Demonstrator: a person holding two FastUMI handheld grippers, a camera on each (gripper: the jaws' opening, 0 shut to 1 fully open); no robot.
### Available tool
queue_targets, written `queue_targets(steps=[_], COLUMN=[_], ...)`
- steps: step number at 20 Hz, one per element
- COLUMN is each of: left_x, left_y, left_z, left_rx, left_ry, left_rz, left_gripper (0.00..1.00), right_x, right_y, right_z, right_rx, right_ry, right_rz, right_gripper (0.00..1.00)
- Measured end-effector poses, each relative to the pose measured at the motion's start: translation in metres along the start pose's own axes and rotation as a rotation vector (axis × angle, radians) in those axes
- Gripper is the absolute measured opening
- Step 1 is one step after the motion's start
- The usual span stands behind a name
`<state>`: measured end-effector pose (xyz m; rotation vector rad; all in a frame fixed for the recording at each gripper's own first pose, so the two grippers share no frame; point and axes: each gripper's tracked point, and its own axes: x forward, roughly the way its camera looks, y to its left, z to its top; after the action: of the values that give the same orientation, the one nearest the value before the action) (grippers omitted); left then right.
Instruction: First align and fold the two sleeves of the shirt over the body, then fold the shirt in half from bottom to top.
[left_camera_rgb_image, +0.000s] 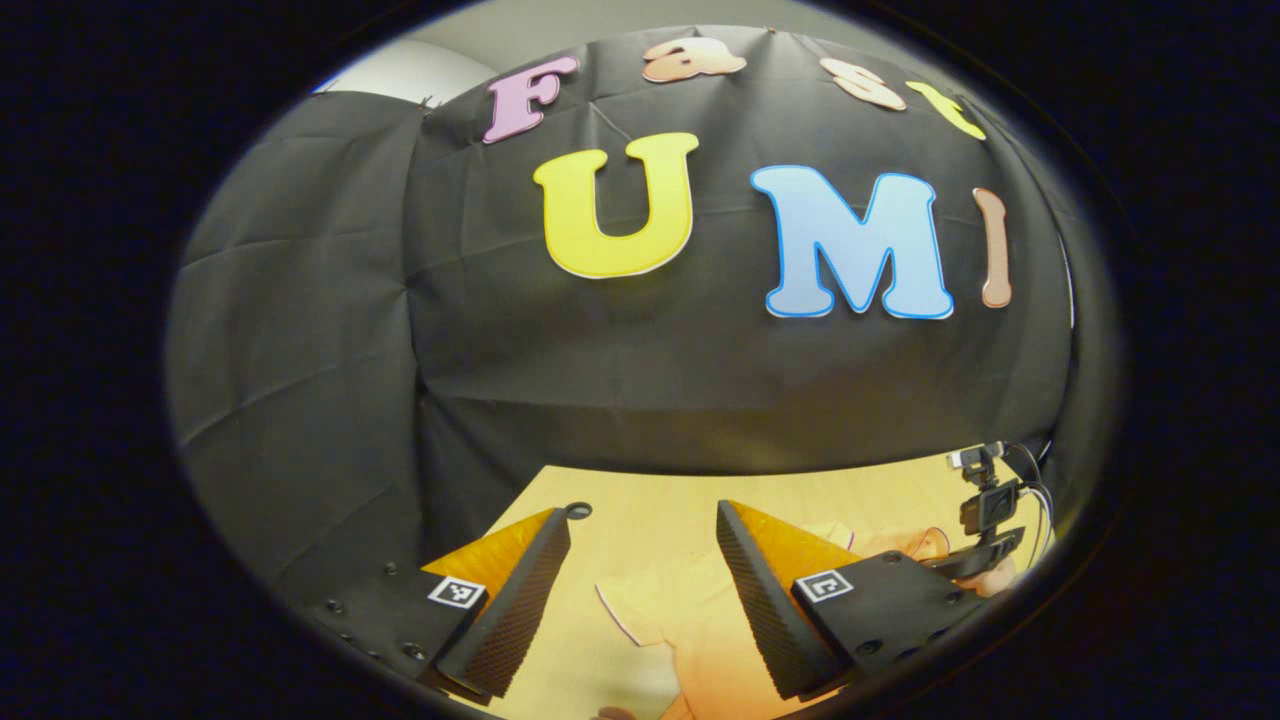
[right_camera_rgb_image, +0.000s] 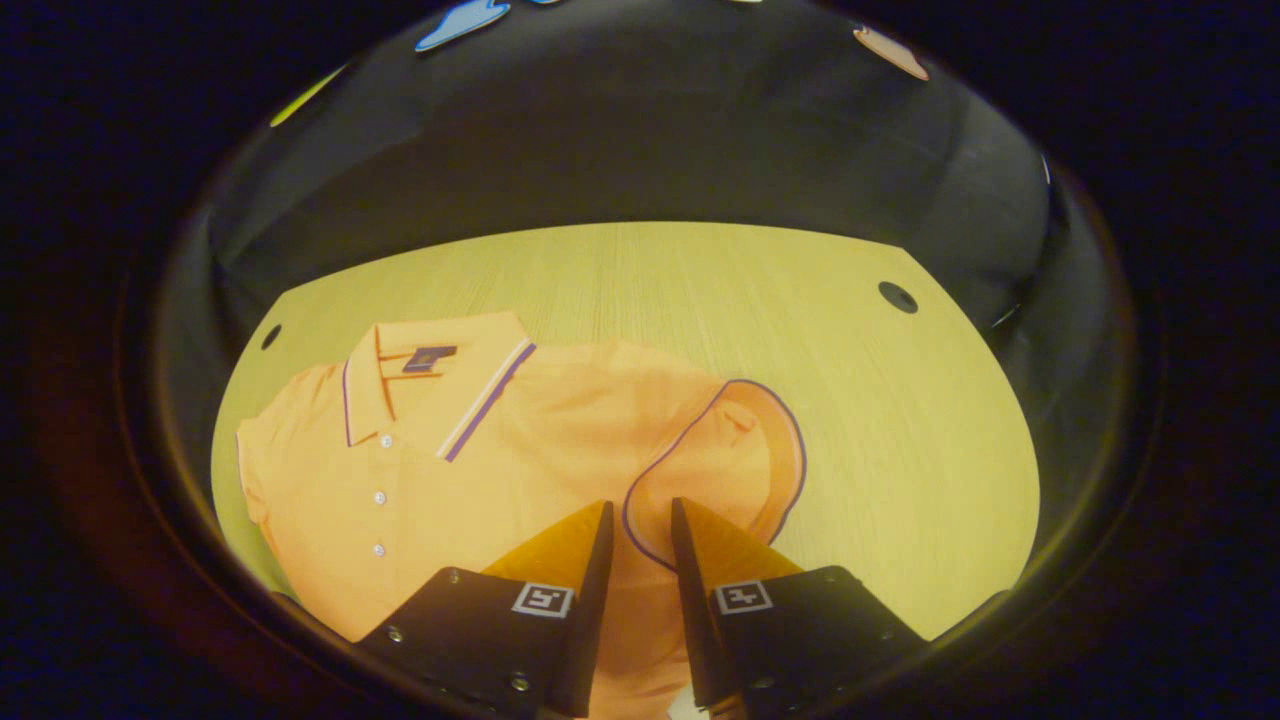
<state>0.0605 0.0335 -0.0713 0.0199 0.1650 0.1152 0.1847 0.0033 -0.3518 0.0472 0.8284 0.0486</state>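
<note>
Wood table (right_camera_rgb_image: 900, 400): orange polo shirt (right_camera_rgb_image: 420, 480) flat. R gripper (right_camera_rgb_image: 640, 520) narrow gap over sleeve (right_camera_rgb_image: 730, 460), grip unclear. L gripper (left_camera_rgb_image: 640, 530) spread wide.

The left tool (left_camera_rgb_image: 640, 540) hangs above the desk (left_camera_rgb_image: 650, 510) with its fingers spread wide and nothing between them. Beneath it on the desk lies part of the orange shirt (left_camera_rgb_image: 680, 620), its light-edged sleeve (left_camera_rgb_image: 625, 605) spread flat. Beyond the shirt, at the desk's far corner, stands a small black camera (left_camera_rgb_image: 988, 505) with cables.
</note>
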Motion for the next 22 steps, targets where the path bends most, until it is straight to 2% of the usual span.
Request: queue_targets(steps=[3,5,6,11,18,20,22], left_x=[0.001,0.0,-0.001,0.0,-0.001,-0.002,-0.002], left_y=[0.003,0.005,0.005,0.006,0.018,0.022,0.026], left_z=[-0.001,-0.002,-0.003,-0.004,-0.007,-0.01,-0.01], left_rx=[0.003,0.002,0.0,-0.008,-0.011,-0.007,-0.004], left_ry=[0.003,0.003,0.004,0.002,0.001,0.004,0.003], left_rz=[0.003,0.003,0.002,0.0,0.01,0.016,0.018], left_gripper=[0.97,0.97,0.97,0.97,0.97,0.97,0.97], right_x=[0.005,-0.009,0.007,-0.014,-0.039,-0.038,-0.036], right_y=[-0.002,-0.002,-0.001,0.025,0.136,0.155,0.152], right_z=[-0.001,0.004,0.001,0.026,0.034,0.029,0.026], right_rx=[-0.021,0.031,0.046,0.094,0.013,-0.041,-0.05], right_ry=[-0.007,0.0,0.007,-0.041,-0.056,-0.057,-0.06], right_rz=[-0.003,0.014,0.023,0.115,0.318,0.324,0.275], right_gripper=[0.37,0.06,0.02,0.02,0.02,0.02,0.02])
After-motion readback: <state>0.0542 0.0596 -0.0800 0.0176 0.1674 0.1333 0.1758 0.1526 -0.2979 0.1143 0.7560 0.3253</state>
